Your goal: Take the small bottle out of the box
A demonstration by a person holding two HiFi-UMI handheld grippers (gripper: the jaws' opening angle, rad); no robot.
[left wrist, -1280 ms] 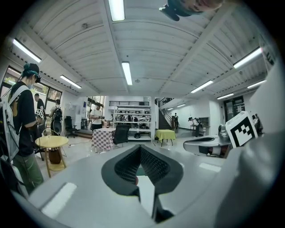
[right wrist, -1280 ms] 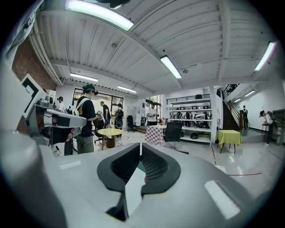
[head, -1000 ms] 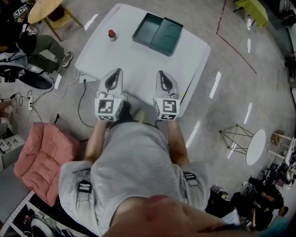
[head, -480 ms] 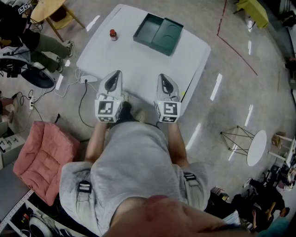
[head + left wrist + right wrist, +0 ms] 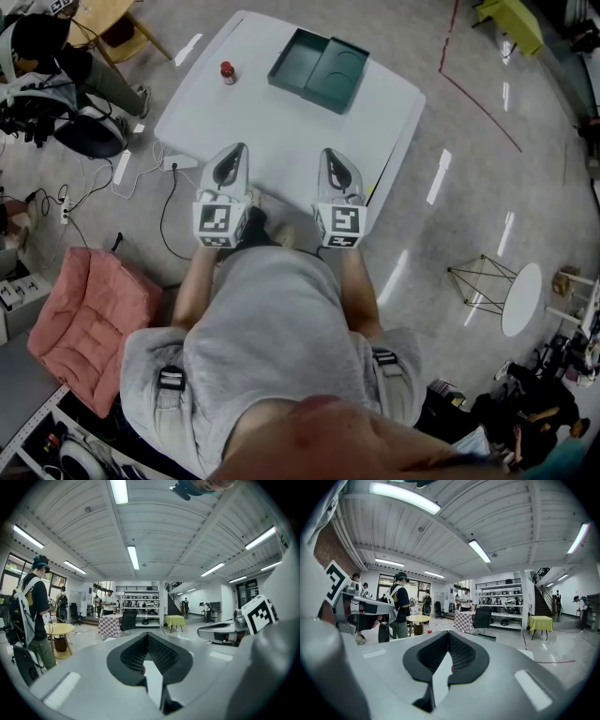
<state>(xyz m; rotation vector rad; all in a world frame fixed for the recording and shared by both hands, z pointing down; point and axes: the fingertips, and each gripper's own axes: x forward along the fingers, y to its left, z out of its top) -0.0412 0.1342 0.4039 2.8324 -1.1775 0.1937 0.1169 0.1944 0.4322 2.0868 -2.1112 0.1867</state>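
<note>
A small bottle with a red cap point(image 5: 227, 71) stands on the white table point(image 5: 281, 131) near its far left corner, outside the box. To its right lies the open dark green box point(image 5: 296, 56), with its lid point(image 5: 341, 73) flat beside it. My left gripper point(image 5: 232, 152) and right gripper point(image 5: 331, 155) hover side by side over the table's near edge, far short of both. Both point away from me. Each is shut with nothing between its jaws, as the left gripper point(image 5: 149, 634) and right gripper point(image 5: 450, 633) show in their own views.
A person point(image 5: 56, 66) sits on the floor at the far left beside a round yellow table point(image 5: 89, 19). Cables point(image 5: 141, 173) trail along the table's left side. A pink cushion point(image 5: 89, 319) lies at lower left. A small round white table point(image 5: 520, 298) and a wire stand point(image 5: 480, 277) are at right.
Both grippers stay where they were. The person on the floor at the far left has shifted.
</note>
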